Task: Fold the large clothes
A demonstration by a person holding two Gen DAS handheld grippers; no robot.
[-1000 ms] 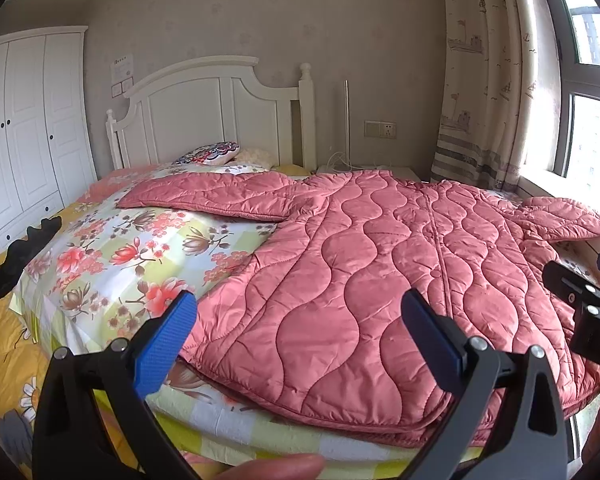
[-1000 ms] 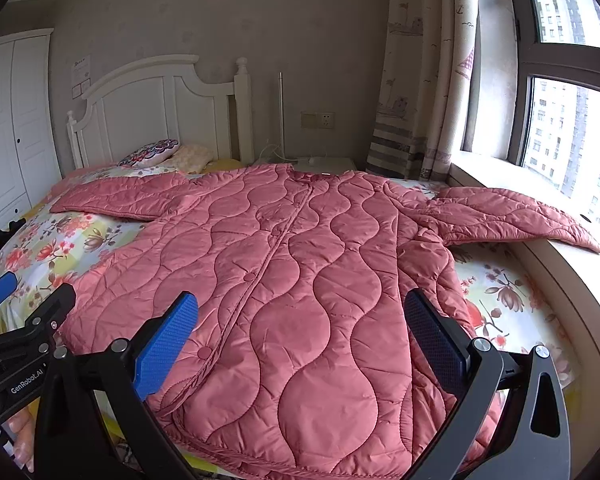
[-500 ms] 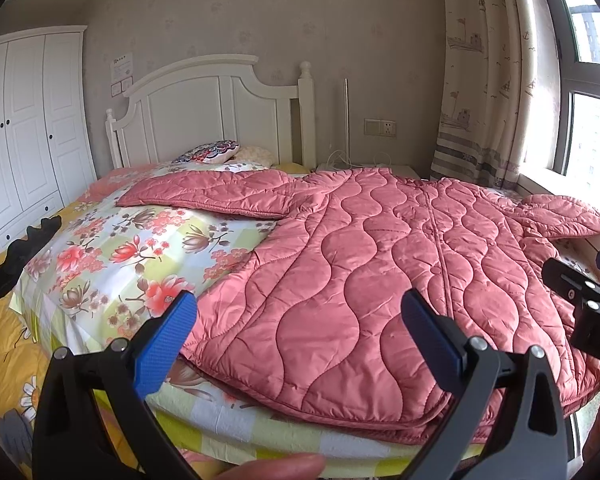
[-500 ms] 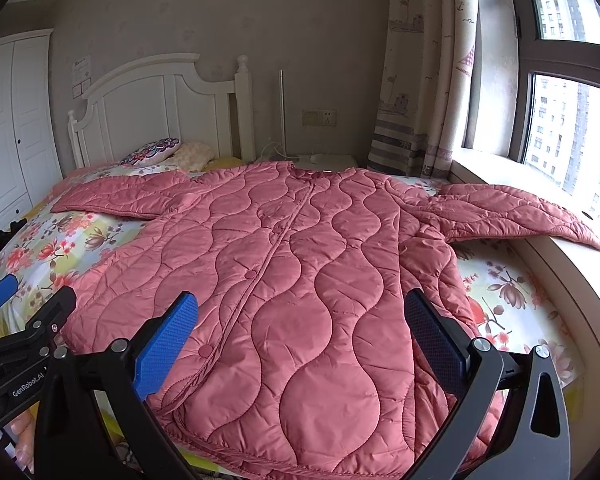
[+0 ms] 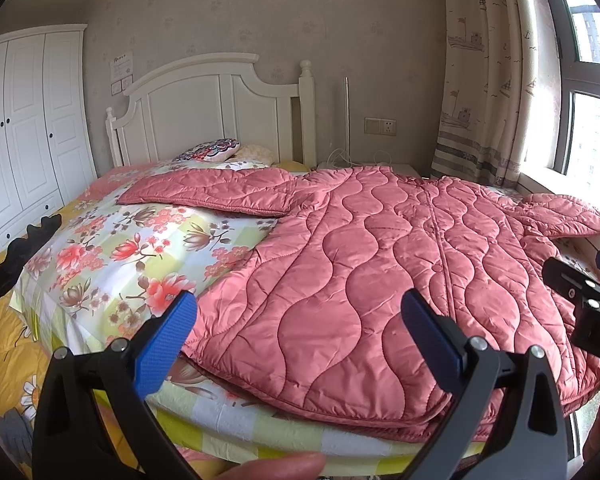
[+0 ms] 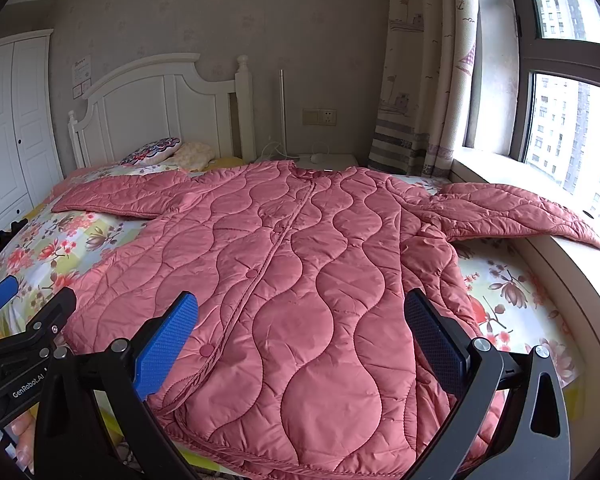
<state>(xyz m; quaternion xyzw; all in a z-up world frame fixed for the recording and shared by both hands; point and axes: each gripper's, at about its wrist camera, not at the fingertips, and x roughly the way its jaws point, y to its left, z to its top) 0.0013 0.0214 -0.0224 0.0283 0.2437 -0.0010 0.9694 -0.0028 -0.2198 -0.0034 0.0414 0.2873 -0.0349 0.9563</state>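
The pink quilted padded coat (image 6: 300, 280) lies spread flat, front up, on the floral-sheeted bed (image 5: 132, 256). It looks soft, bulky and slippery; a sleeve cuff or hem corner seems the best hold. Both the left gripper (image 5: 300, 332) and the right gripper (image 6: 302, 332) hover with fingers apart (empty), hardly shifted since a second ago.

white headboard (image 5: 204, 108), wardrobe (image 5: 24, 128), curtain (image 6: 424, 68), window (image 6: 568, 80)

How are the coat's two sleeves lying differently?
The left sleeve lies flat on the flowery bedsheet, pointing toward the wardrobe. The right sleeve reaches off the bed, its end resting on the windowsill. The left sleeve looks smooth; the right sleeve is bunched where it joins the coat. Both are pink, quilted and spread outward.
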